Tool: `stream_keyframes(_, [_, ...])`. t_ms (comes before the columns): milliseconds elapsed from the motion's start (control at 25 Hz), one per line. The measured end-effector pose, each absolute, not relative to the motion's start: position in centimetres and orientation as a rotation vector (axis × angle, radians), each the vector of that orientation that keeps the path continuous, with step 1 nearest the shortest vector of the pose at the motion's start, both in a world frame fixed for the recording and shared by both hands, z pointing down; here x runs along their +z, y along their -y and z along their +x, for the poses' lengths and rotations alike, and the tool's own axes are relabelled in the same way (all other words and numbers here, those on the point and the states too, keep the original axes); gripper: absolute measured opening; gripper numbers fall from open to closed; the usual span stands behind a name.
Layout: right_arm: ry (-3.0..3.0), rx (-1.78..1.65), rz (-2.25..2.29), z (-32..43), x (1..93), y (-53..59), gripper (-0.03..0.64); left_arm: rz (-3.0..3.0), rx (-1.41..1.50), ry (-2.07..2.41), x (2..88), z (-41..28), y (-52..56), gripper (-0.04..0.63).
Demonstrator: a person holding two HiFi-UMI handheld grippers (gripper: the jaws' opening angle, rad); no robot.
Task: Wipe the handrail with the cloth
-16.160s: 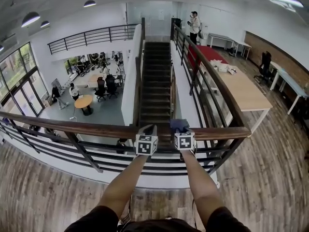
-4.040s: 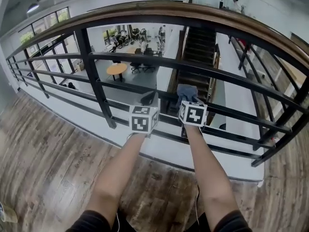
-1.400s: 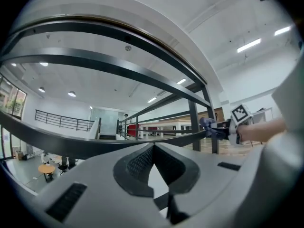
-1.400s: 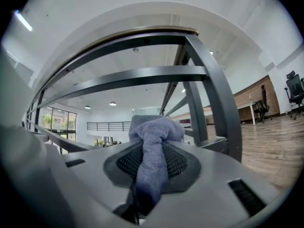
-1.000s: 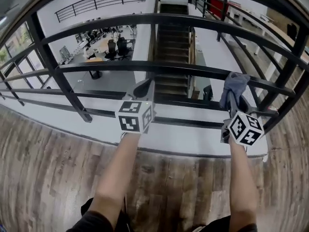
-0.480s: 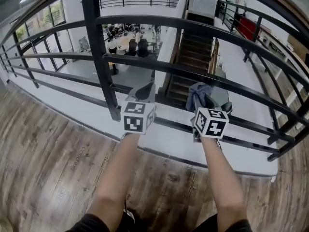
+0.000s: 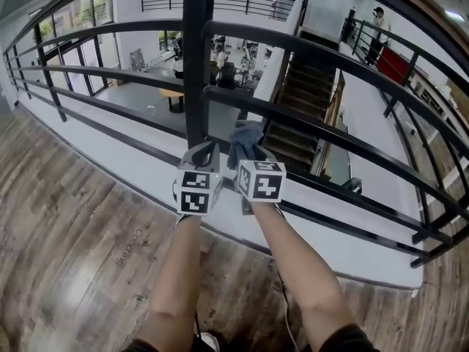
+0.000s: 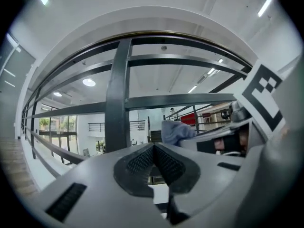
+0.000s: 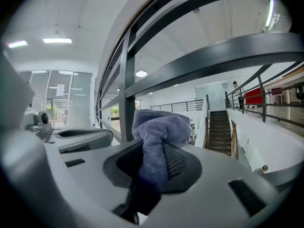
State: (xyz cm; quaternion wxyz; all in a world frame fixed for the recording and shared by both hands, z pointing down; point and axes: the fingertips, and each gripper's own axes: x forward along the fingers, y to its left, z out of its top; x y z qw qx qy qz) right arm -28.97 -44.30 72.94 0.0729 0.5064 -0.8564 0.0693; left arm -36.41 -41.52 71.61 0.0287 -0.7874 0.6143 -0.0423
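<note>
A black metal railing with horizontal bars (image 7: 330,57) and an upright post (image 7: 196,64) fills the head view; its wooden top rail is out of frame. My right gripper (image 7: 245,147) is shut on a blue-grey cloth (image 7: 244,136), held just below the second bar and right of the post. In the right gripper view the cloth (image 9: 156,132) bunches out between the jaws. My left gripper (image 7: 207,151) is beside it at the foot of the post, shut, with nothing between its pads (image 8: 154,161). The cloth (image 8: 175,130) also shows in the left gripper view.
Beyond the railing is a drop to a lower floor with a staircase (image 7: 297,116) and a round table (image 7: 174,94). A person (image 7: 377,24) stands on the far landing. Wood flooring (image 7: 66,218) lies under me.
My right gripper with the cloth has moved left along the railing, from well right of the left gripper to close beside it at the post. The view has swung left too.
</note>
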Motion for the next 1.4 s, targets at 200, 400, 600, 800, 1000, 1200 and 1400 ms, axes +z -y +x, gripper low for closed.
stream_keyframes(200, [2.552,0.247,1.477,-36.5,74.4,46.1,0.092,-2.423,-0.073,-1.948,72.2,-40.9,41.5,-0.003])
stream_keyframes(400, [2.477,0.273,1.468,-38.6,76.2,47.6,0.091,-2.432,-0.015,-1.992,73.2,-42.9,41.9,-0.003])
stream_keyframes(600, [2.434,0.266,1.479,-37.7,77.1,48.7,0.091,-2.458,-0.010,-2.004,74.0,-42.5,42.3,-0.003])
stream_keyframes(800, [2.412,0.327,1.507,-36.1,77.0,48.9,0.091,-2.468,-0.051,-2.001,74.7,-41.8,42.6,-0.003])
stream_keyframes(1000, [2.408,0.359,1.518,-33.3,76.9,48.3,0.091,-2.461,-0.074,-2.018,74.6,-40.8,42.6,-0.003])
stream_keyframes(1200, [2.378,0.348,1.541,-29.0,77.1,47.0,0.091,-2.462,-0.121,-1.971,74.8,-37.8,42.5,-0.003])
stream_keyframes(1400, [2.341,0.355,1.597,-24.0,77.1,45.9,0.091,-2.493,-0.144,-1.872,74.3,-32.7,42.1,-0.003])
